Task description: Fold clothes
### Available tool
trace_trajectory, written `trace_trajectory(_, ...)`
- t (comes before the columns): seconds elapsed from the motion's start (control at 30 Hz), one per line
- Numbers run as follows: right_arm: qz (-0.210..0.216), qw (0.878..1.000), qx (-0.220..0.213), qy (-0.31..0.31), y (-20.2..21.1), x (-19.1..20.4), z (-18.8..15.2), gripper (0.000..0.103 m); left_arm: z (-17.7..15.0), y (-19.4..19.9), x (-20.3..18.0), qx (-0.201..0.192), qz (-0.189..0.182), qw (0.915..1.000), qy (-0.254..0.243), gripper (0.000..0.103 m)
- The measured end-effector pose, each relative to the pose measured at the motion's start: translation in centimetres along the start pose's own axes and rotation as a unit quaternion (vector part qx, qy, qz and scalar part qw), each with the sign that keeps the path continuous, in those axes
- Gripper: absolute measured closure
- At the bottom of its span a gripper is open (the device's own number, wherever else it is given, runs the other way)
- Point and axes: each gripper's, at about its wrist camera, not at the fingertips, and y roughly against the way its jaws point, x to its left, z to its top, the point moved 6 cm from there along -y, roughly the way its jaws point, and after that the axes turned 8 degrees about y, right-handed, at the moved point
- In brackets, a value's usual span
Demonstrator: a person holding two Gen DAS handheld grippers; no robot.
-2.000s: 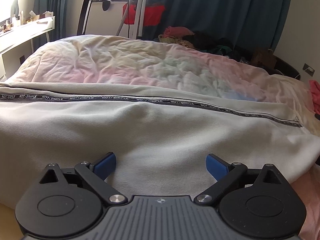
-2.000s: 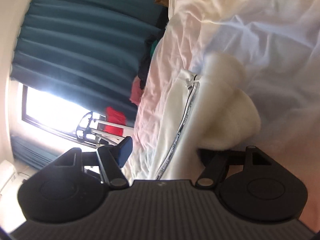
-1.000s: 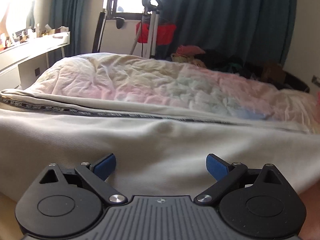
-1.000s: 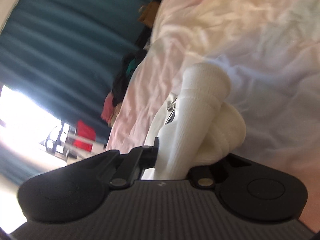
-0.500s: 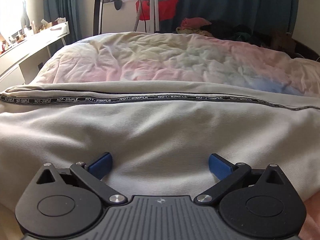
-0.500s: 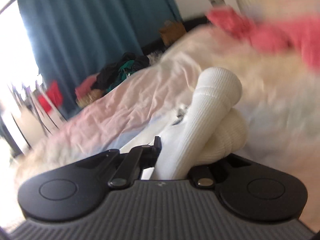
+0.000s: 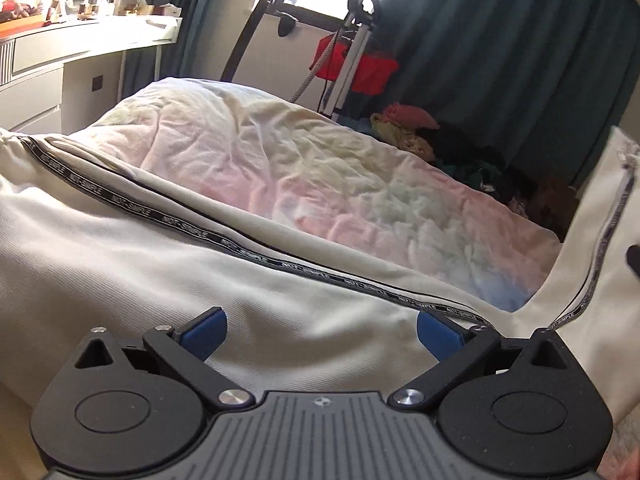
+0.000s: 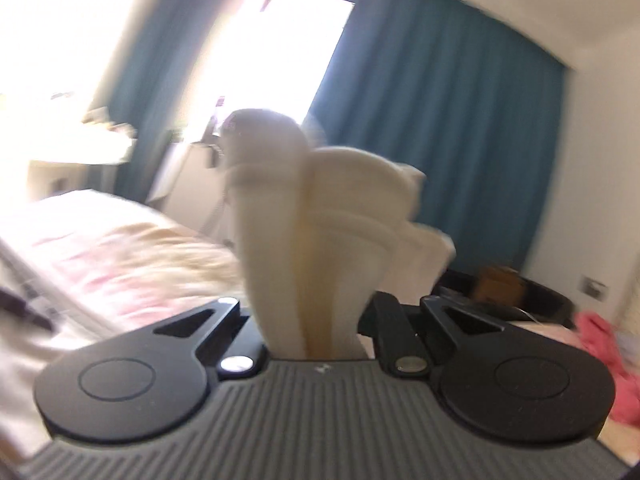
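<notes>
A cream garment point(image 7: 132, 268) with a black lettered stripe point(image 7: 188, 228) lies across the near side of the bed. My left gripper point(image 7: 320, 334) hovers low over it with its blue pads wide apart and nothing between them. At the right edge of the left wrist view the garment's far end point(image 7: 600, 216) hangs lifted upright. My right gripper point(image 8: 310, 320) is shut on that end, a bunched ribbed cuff point(image 8: 304, 216) sticking up between its jaws. The right wrist view is blurred.
A pastel quilt point(image 7: 320, 172) covers the bed. A heap of clothes point(image 7: 440, 140) lies at its far side by dark teal curtains point(image 7: 500, 40). A white desk point(image 7: 80, 60) stands at the left, a stand with a red bag point(image 7: 360, 64) by the window. Pink cloth point(image 8: 604, 340) lies at the right.
My right gripper has rolled upright and swung up and across with the cuff, lifting the garment's end off the bed. The left gripper has shifted and rolled a little, still open.
</notes>
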Motion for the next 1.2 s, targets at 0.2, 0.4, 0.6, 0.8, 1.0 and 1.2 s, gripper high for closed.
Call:
trace_trajectory(0.2, 0.134, 0.986, 0.064, 0.076, -1.2, 10.3, -4.6, 0.093, 2.8, -0.1, 5.4, 0.01, -0.002, 0.9933, 0.115, 0.002)
trace_trajectory(0.4, 0.162, 0.977, 0.089, 0.104, -1.5, 11.9, -7.0, 0.092, 3.3, 0.1, 6.2, 0.011, -0.033, 0.9864, 0.16, 0.002)
trace_trajectory(0.6, 0.17, 0.98, 0.043, 0.098, -0.3, 14.0, -2.4, 0.091, 3.6, 0.3, 5.5, -0.001, -0.051, 0.988, 0.146, 0.002)
trace_trajectory(0.8, 0.208, 0.972, 0.091, 0.058, -0.7, 15.0, -4.2, 0.077, 3.7, 0.3, 5.1, 0.004, -0.052, 0.9897, 0.133, 0.002)
trace_trajectory(1.0, 0.325, 0.928, 0.163, -0.079, -0.2, 13.4, -3.7, 0.02, 3.8, 1.4, 4.2, 0.001, -0.058, 0.9935, 0.098, 0.002)
trace_trajectory(1.2, 0.391, 0.869, 0.177, -0.246, 0.9, 8.4, -2.2, 0.021, 3.3, 2.7, 3.4, 0.018, -0.088, 0.9934, 0.072, 0.003)
